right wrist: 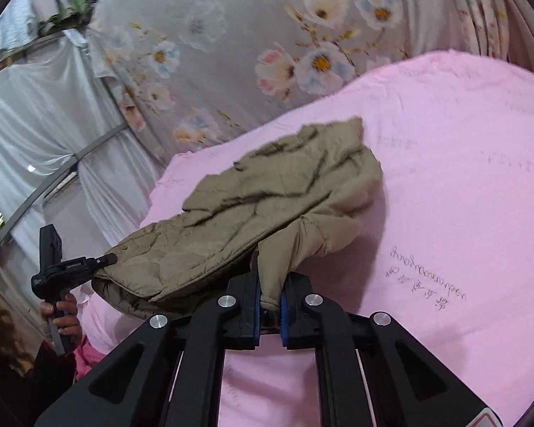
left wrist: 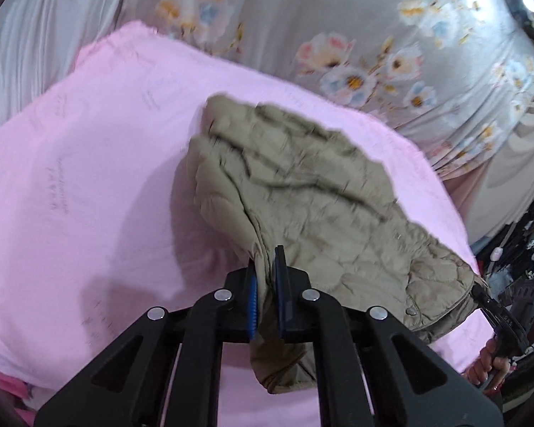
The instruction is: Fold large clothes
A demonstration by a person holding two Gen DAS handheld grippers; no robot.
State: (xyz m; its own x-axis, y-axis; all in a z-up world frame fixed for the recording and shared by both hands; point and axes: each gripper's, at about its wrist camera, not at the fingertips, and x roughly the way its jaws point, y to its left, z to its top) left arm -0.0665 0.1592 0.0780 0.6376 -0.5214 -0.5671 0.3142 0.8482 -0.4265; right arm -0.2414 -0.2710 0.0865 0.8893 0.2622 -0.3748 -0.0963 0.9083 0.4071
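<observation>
On a pink blanket (left wrist: 89,163) spread over a bed lies a crumpled khaki quilted jacket (left wrist: 302,185), partly lifted at its near edge. Both handheld grippers are clamped on its fabric. Seen from the left wrist, the left gripper (left wrist: 267,277) has its black jaws with blue pads pinched tight on a fold that hangs down between them. Seen from the right wrist, the right gripper (right wrist: 268,295) pinches another bunched fold the same way. The jacket stretches between the two tools, its far end resting on the blanket. Behind the bed hangs a grey floral curtain (right wrist: 231,35). A person's hand (right wrist: 62,316) grips the left tool's handle.
</observation>
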